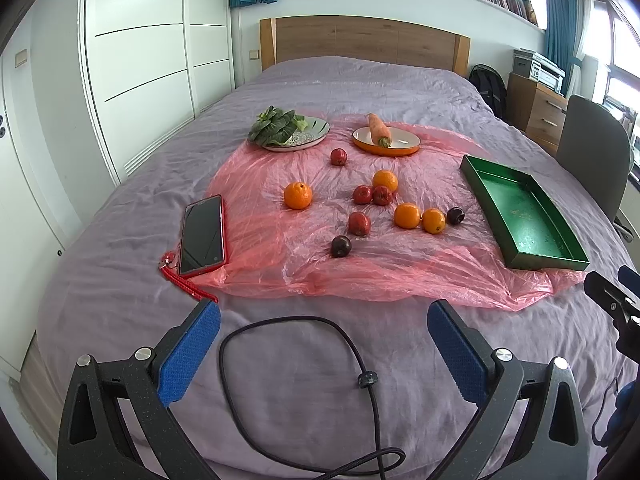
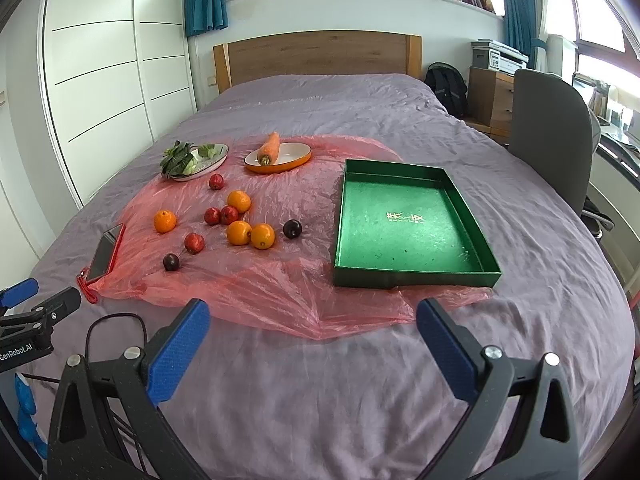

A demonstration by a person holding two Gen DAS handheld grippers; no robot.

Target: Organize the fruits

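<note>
Several oranges [image 1: 297, 195] [image 2: 165, 221], small red apples [image 1: 359, 223] [image 2: 194, 243] and dark plums [image 1: 341, 246] [image 2: 292, 229] lie scattered on a pink plastic sheet [image 1: 360, 276] [image 2: 280, 280] on the bed. An empty green tray [image 1: 524, 216] [image 2: 404, 224] sits at the sheet's right. My left gripper [image 1: 324, 320] is open and empty, held above the bed's near end, well short of the fruit. My right gripper [image 2: 314, 316] is open and empty, near the sheet's front edge, in front of the tray.
A plate of leafy greens [image 1: 288, 130] [image 2: 196, 158] and an orange dish with a carrot [image 1: 386, 138] [image 2: 278, 156] stand behind the fruit. A red-cased phone [image 1: 202, 236] [image 2: 106, 254] lies at the sheet's left. A black cable [image 1: 360, 360] loops on the bedspread. A grey chair [image 2: 548, 128] stands right.
</note>
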